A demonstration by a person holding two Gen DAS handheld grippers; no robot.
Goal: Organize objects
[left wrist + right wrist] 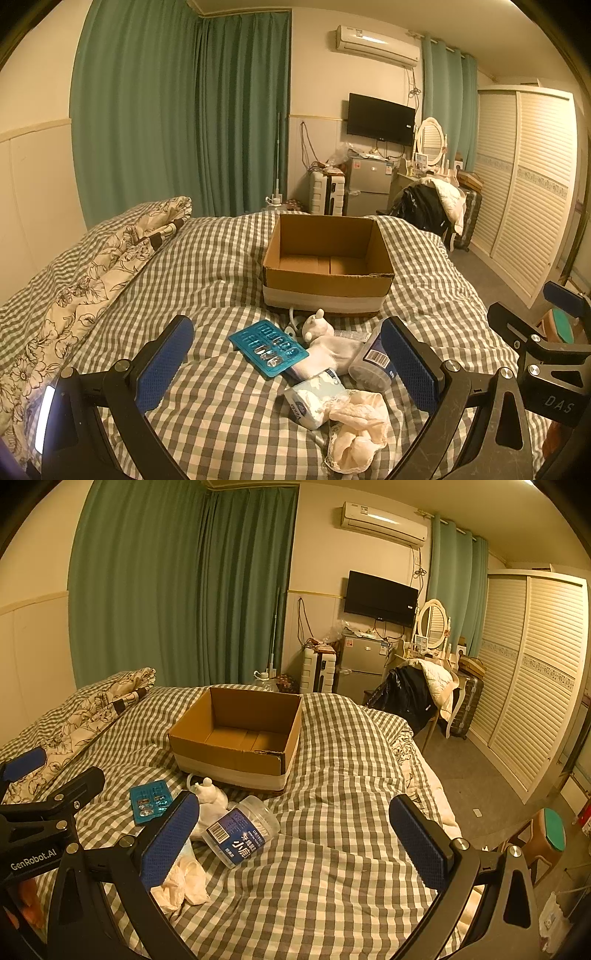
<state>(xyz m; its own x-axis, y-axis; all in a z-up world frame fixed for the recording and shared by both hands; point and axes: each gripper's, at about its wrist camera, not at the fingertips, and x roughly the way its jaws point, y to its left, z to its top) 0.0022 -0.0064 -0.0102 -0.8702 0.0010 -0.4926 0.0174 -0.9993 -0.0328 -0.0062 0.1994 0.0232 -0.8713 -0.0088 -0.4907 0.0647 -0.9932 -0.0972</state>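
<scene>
Cardboard box (327, 254) beyond both wide-apart, unloaded jaws is seen empty; blister pack (267, 349), jar (242, 832) and tissues (314, 400) remain unsorted.

Green curtains (177, 110), a wall television (380, 119), small fridge (367, 181) and louvred wardrobe (524, 184).
</scene>
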